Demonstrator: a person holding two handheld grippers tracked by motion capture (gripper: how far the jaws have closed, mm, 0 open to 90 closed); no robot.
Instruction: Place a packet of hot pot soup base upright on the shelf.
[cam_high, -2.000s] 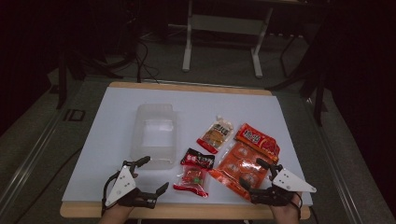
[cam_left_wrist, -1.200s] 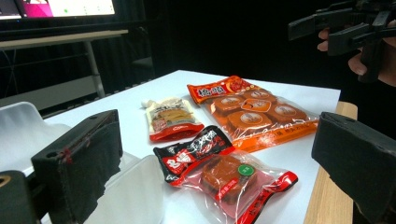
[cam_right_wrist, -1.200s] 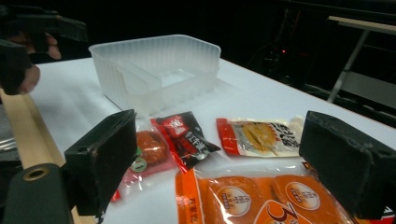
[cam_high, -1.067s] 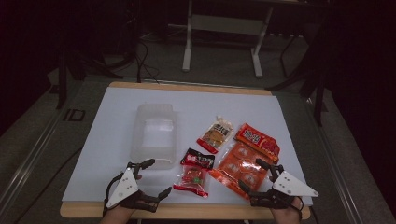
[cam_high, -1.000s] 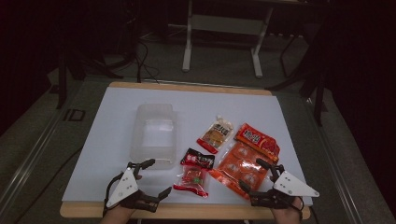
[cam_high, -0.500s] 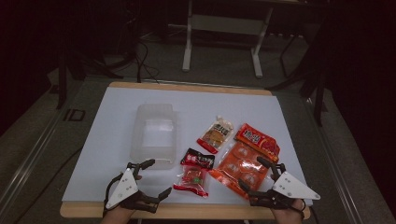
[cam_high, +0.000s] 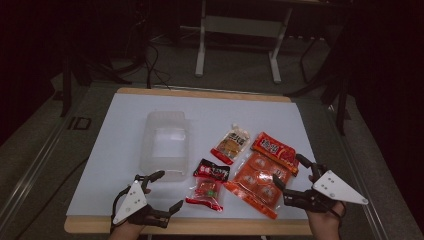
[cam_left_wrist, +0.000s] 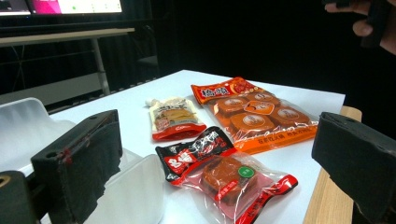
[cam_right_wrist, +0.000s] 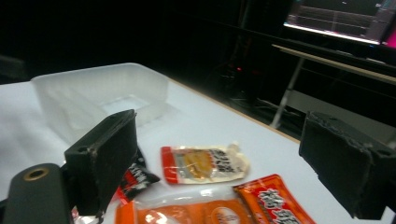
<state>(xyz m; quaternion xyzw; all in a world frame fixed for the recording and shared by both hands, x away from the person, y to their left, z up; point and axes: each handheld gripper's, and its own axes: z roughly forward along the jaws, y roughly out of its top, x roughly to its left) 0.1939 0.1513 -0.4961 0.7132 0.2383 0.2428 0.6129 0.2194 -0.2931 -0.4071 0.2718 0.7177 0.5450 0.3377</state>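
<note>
1. Two hand-held grippers rest near the front edge of a white-topped table (cam_high: 120, 135), one toward each front corner.
2. Left gripper (cam_high: 161, 192) sits near the front left corner, jaws spread wide, gripping nothing.
3. Right gripper (cam_high: 289, 173) sits near the front right corner, jaws also wide apart and empty, with the big orange packet's front end just beside its jaws.
4. Clear plastic tub (cam_high: 165, 145) stands left of centre, just beyond the left gripper.
5. Four snack packets lie right of the tub: a small red packet (cam_high: 206, 192) nearest the front edge, a black packet (cam_high: 212, 170) touching it, a pale pouch (cam_high: 231, 143) farther back, and a big orange packet (cam_high: 257, 182) with a red packet (cam_high: 275, 150) on its far end.
</note>
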